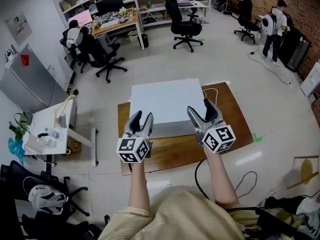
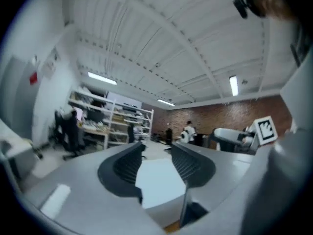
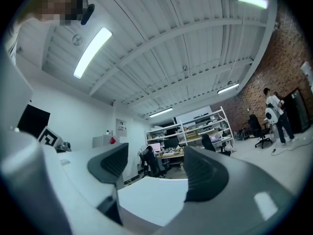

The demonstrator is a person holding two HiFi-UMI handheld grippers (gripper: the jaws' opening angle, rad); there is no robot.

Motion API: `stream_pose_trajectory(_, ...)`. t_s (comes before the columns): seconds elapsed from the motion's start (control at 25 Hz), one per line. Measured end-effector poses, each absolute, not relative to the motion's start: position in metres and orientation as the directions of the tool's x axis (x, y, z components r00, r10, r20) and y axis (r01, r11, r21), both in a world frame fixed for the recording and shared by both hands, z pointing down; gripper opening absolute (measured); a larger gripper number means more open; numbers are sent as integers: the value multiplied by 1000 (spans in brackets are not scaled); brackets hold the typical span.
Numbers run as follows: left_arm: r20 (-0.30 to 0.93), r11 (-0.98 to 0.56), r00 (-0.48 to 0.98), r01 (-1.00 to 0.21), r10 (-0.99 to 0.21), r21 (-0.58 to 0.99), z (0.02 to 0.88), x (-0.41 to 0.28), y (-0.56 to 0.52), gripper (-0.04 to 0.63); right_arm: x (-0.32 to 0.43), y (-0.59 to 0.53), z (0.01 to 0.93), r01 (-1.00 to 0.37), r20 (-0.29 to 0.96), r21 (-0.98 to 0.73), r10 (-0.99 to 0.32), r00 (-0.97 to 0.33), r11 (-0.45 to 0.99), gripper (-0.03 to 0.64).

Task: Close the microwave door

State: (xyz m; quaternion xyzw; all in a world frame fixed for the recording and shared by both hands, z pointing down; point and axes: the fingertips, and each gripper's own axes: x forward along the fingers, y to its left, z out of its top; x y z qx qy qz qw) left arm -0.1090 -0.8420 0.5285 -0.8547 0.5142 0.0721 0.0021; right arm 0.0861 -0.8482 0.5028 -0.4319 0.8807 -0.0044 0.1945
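Microwave point(image 1: 166, 101): white, sat on wooden table point(image 1: 235, 119), just beyond both grippers | Left gripper point(image 1: 142, 117): fingers stood slightly apart, nothing between | Right gripper point(image 1: 200, 108): fingers spread wider, empty | Cubes point(image 1: 133, 149): bore black-and-white square markers

We've got the white microwave point(image 1: 167, 104) square ahead, filling the middle of the wooden table point(image 1: 235, 121). It's the one block in our way. Bare tabletop runs down both its sides and along the near edge. Our left gripper point(image 1: 142, 116) and right gripper point(image 1: 201, 108) hang in open air over that near strip, jaws apart, nothing between them. A white cable point(image 1: 212, 91) lies just right of the microwave.
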Motion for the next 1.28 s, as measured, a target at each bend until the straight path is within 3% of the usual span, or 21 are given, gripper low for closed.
stream_pose_trajectory(0.04,-138,-390,390,-920,-911,-24,523,-114,-844,214,86,-851,503,-760,-336,-178,-764,-550,625,344)
stream_pose_trajectory(0.12,-158,-284,306,-948,-939,-146,520,-116,-846,293,86,-856,506,-770,-330,-183,-776,-538,612,344)
stream_pose_trajectory(0.2,-171,-270,293,-952,-941,-143,524,-115,-846,383,83,-858,514,-794,-316,-153,-790,-525,588,344)
stream_pose_trajectory(0.24,-179,-274,293,-954,-939,-121,527,-116,-844,398,78,-857,518,-807,-302,-103,-792,-531,581,344)
stream_pose_trajectory(0.4,-192,-275,288,-957,-938,-90,533,-125,-835,407,50,-840,518,-816,-295,91,-767,-570,571,359)
stream_pose_trajectory(0.76,-131,-332,344,-938,-930,-105,541,-101,-843,403,60,-858,533,-782,-190,-92,-782,-594,616,345)
stream_pose_trajectory(1.28,-109,-360,367,-929,-924,-80,558,-108,-841,402,27,-844,539,-745,-169,-28,-737,-654,667,344)
